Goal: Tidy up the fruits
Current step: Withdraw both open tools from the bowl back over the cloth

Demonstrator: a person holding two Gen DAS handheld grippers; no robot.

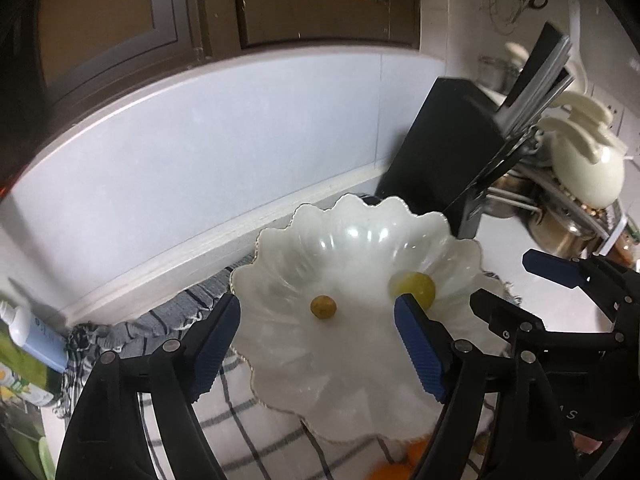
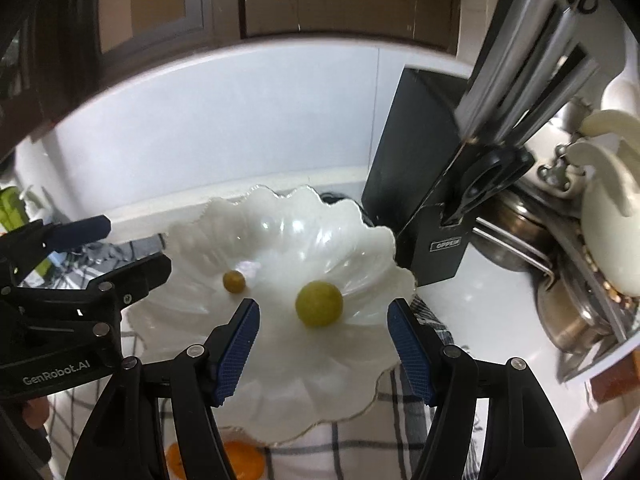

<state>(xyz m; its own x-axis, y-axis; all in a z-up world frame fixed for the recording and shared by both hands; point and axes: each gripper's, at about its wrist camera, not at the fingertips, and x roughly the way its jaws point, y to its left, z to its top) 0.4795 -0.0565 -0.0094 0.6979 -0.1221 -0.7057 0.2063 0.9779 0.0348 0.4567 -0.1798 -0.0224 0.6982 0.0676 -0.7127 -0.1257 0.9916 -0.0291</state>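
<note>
Left gripper [image 1: 316, 344] and right gripper [image 2: 322, 346]: jaws spread, nothing between the pads. Scalloped white bowl [image 1: 352, 368] holds a large green grape [image 2: 319, 304] and a small grape [image 2: 234, 281]. Left view: a fingertip half hides the large grape. Orange fruit [image 2: 240, 460] cut off by the bowl rim and bottom edge.

Both wrist views look steeply down from close above, side by side, sharing the white scalloped bowl [image 1: 360, 360] [image 2: 280, 360].

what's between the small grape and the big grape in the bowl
Nothing: bare white bowl floor separates the small grape and big grape, clearest in the right wrist view.
</note>
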